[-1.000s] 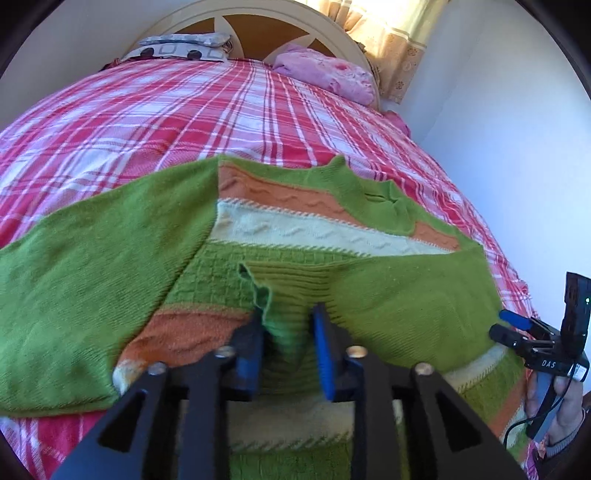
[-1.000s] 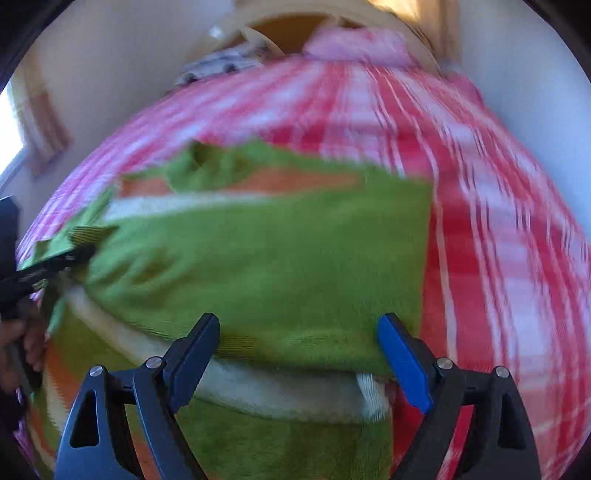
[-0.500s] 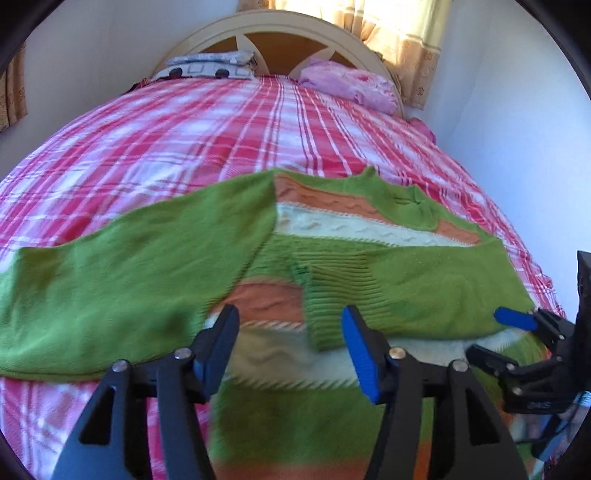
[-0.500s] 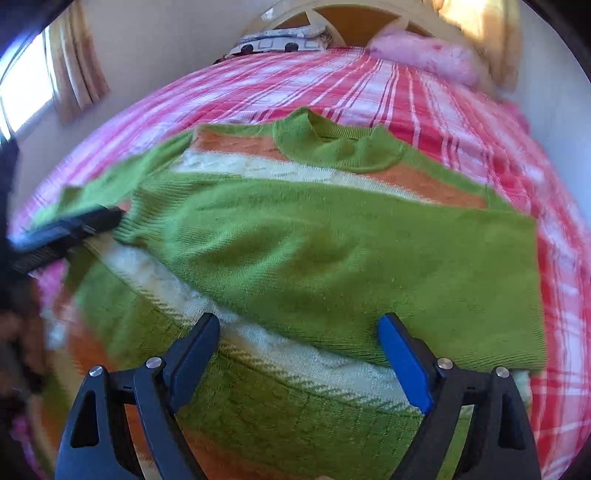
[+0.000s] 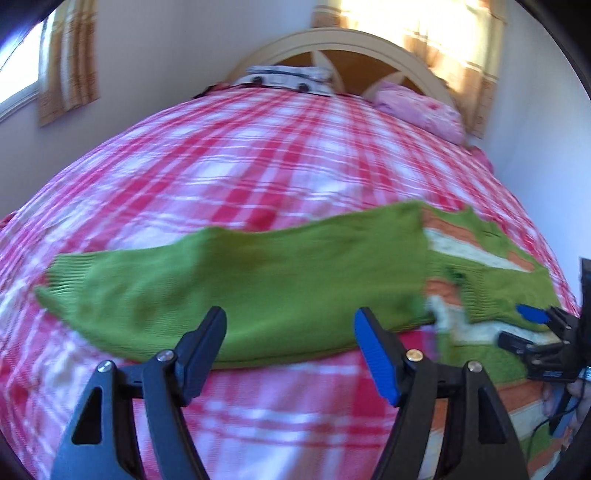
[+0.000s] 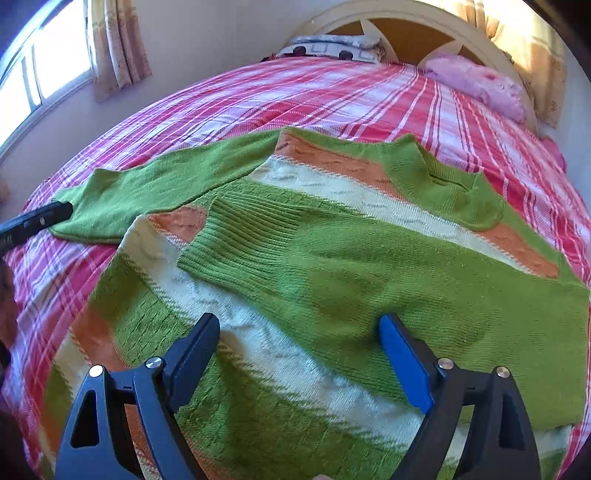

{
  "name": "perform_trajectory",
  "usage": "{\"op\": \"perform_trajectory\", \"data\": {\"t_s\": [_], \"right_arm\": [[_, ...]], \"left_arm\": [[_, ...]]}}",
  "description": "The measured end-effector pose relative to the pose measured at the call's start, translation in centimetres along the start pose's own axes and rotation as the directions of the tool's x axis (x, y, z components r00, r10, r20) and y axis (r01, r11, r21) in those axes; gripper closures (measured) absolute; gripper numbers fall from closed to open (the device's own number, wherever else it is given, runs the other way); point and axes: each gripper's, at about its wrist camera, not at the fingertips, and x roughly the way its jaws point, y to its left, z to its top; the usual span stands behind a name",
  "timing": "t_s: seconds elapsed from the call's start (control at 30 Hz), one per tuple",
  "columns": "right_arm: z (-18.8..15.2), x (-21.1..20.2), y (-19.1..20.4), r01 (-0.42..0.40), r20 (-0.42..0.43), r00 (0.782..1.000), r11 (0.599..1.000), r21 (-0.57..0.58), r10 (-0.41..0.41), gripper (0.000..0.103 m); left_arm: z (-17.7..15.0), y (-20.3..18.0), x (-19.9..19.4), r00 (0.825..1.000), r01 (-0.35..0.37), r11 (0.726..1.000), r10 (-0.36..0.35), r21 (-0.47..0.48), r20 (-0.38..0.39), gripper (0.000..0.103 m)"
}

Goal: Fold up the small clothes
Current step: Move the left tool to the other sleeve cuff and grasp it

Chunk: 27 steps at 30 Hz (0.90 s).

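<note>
Currently the striped sweater (image 6: 295, 295) lies flat on the bed (image 6: 332, 96), collar toward the headboard (image 6: 406, 22). Its right sleeve (image 6: 369, 280) is folded across the chest; its left sleeve (image 5: 240, 288) lies stretched sideways on the plaid cover. The left gripper (image 5: 291, 332) hovers near that sleeve, its fingers opening with nothing between them. The right gripper (image 6: 299, 350) hangs over the body with fingers wide and empty. The step in hand appears to be folding the second sleeve. Done well, the left fingers would pinch the ribbed cuff (image 5: 70, 273), lift it only slightly, and carry it across the chest so the knit lands flat beside the first sleeve.
</note>
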Motion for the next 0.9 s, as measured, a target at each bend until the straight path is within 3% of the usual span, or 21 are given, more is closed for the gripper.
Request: {"op": "perform_trajectory", "data": {"t_s": [0.07,0.17,0.33,0.47,0.7,0.9], "right_arm": [[-0.4,-0.9,0.4,-0.023,0.009,1.0,1.0,-0.012,0.023,0.014],[-1.0,-2.4,1.4,0.009,0.052,0.999,0.999,-0.051,-0.007,0.015],[-2.5,-4.7,2.7,0.004,0.097,0.995,0.997,-0.074,0.003,0.015],[-4.2,-5.6,4.8,0.028,0.109,0.994,0.989,-0.147,-0.012,0.015],[-6.8,-5.4,7.4,0.09,0.117,0.991,0.962,-0.26,-0.061,0.015],[-7.0,-5.3,6.9,0.068,0.111,0.993,0.972,-0.227,-0.044,0.014]], "left_arm": [[-0.2,1.9,0.0,0.999,-0.036,0.999,0.036,-0.018,-0.003,0.027],[-0.8,5.9,0.1,0.995,-0.092,0.993,0.09,-0.078,-0.029,0.027],[-1.8,11.9,-0.6,0.983,-0.185,0.963,0.178,-0.196,-0.053,0.027],[-1.6,14.8,-0.8,0.976,-0.215,0.941,0.212,-0.26,-0.041,0.027],[-0.8,16.9,0.6,0.973,-0.227,0.916,0.227,-0.332,-0.039,0.027],[-0.3,17.2,2.2,0.969,-0.244,0.903,0.237,-0.353,-0.065,0.027]]}}
